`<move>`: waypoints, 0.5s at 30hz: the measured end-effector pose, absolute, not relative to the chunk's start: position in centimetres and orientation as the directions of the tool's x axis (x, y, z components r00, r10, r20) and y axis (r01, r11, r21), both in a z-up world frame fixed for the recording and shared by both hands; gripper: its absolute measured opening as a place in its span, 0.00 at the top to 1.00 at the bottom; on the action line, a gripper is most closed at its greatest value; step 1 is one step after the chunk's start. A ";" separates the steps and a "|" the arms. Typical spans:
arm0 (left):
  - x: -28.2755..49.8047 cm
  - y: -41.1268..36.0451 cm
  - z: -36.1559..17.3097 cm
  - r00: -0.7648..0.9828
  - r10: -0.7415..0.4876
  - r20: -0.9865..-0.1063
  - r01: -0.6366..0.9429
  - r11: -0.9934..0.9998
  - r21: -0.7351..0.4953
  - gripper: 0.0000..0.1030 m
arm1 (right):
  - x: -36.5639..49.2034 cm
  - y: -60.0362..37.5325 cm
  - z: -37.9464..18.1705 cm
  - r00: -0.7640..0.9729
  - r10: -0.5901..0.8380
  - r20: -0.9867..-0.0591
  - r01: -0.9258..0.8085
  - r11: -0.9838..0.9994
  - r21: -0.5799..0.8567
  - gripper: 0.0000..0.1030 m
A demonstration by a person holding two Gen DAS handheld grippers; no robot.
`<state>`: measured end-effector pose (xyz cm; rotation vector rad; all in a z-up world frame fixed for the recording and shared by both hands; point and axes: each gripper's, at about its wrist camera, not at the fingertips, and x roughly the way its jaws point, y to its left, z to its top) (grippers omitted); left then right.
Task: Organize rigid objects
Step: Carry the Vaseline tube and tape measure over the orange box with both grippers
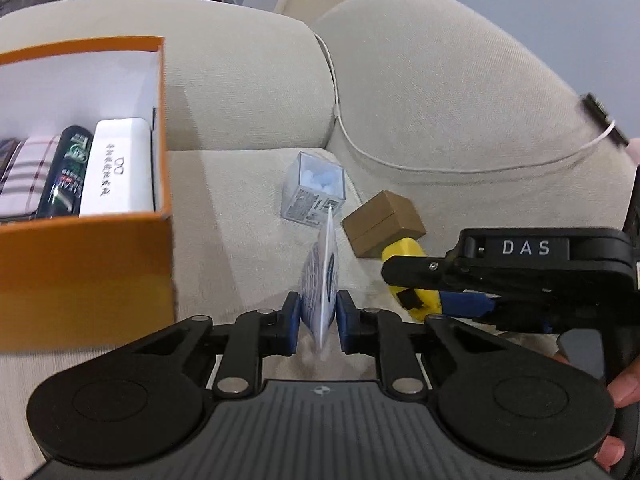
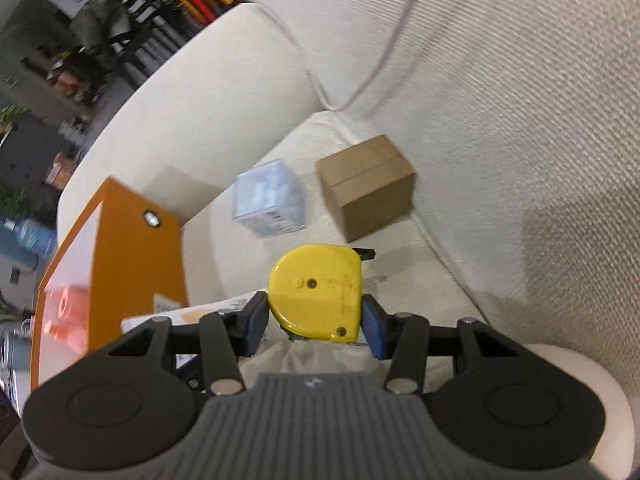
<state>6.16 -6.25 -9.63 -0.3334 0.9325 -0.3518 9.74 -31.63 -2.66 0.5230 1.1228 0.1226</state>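
My left gripper (image 1: pixel 318 320) is shut on a thin blue-and-white flat packet (image 1: pixel 322 276), held edge-on above the sofa seat. In the right wrist view my right gripper (image 2: pixel 314 322) is shut on a yellow tape measure (image 2: pixel 316 292); the left wrist view shows that same tape measure (image 1: pixel 404 252) at the right. An open orange box (image 1: pixel 80 264) stands to the left and holds a white glasses case (image 1: pixel 116 168), a dark green item (image 1: pixel 66 172) and a plaid item (image 1: pixel 28 172). The orange box (image 2: pixel 132 248) also shows in the right wrist view.
On the cream sofa seat (image 1: pixel 240 220) lie a clear plastic cube box (image 1: pixel 314 192) and a small brown cardboard box (image 1: pixel 380 220), side by side near the back corner. A white cable (image 1: pixel 360 152) runs along the cushion seam. A person's hand (image 1: pixel 624 384) is at the right edge.
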 end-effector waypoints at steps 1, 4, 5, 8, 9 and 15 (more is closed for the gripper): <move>5.9 -6.1 -9.4 0.555 -0.433 -0.710 0.146 0.891 -0.429 0.80 | 9.6 -31.6 -2.6 0.441 0.356 -0.824 0.156 0.874 0.460 0.52; 4.7 -5.1 -7.7 0.588 -0.440 -0.679 0.132 0.880 -0.457 0.81 | 8.8 -30.9 -1.3 0.450 0.359 -0.817 0.098 0.890 0.445 0.52; 4.4 -4.5 -7.0 0.602 -0.452 -0.658 0.127 0.868 -0.481 0.81 | 8.5 -30.5 -0.7 0.458 0.363 -0.812 0.077 0.893 0.443 0.52; 3.4 -2.3 -4.2 0.646 -0.458 -0.611 0.113 0.849 -0.517 0.81 | 7.7 -29.6 1.5 0.471 0.385 -0.794 0.017 0.895 0.445 0.52; 3.2 -1.6 -3.4 0.657 -0.455 -0.601 0.105 0.845 -0.525 0.81 | 7.6 -29.2 2.5 0.477 0.401 -0.782 -0.010 0.892 0.451 0.52; 2.1 5.1 1.6 0.750 -0.398 -0.528 0.051 0.832 -0.553 0.81 | 7.7 -25.9 7.6 0.524 0.489 -0.698 -0.174 0.863 0.474 0.52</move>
